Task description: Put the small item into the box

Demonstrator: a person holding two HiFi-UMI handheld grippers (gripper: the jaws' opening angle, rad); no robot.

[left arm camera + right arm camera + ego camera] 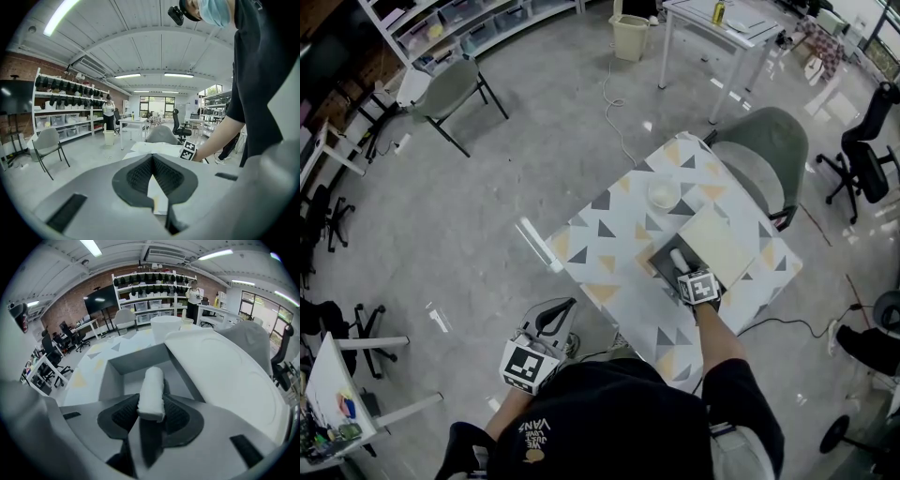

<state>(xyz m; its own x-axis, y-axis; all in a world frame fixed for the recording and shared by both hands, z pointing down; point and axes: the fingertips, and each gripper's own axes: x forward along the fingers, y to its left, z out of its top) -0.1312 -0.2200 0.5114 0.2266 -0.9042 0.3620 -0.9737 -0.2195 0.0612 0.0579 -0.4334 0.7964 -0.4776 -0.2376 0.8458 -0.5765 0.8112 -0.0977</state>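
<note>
A grey open box (660, 266) sits on the patterned table (600, 246), its cream lid (715, 246) folded back to the right. My right gripper (686, 272) is over the box, shut on a small white roll (679, 258). In the right gripper view the white roll (151, 390) sticks out forward between the pads, above the inside of the box (136, 361), with the lid (220, 362) on the right. My left gripper (555, 319) hangs low, off the table's near left corner. The left gripper (152, 158) is shut on nothing.
A white bowl (664, 194) stands on the table beyond the box. A green chair (764, 150) is pushed against the far side. Another chair (455, 89), a bin (628, 36), a white desk (722, 28) and a floor cable (614, 103) lie further off.
</note>
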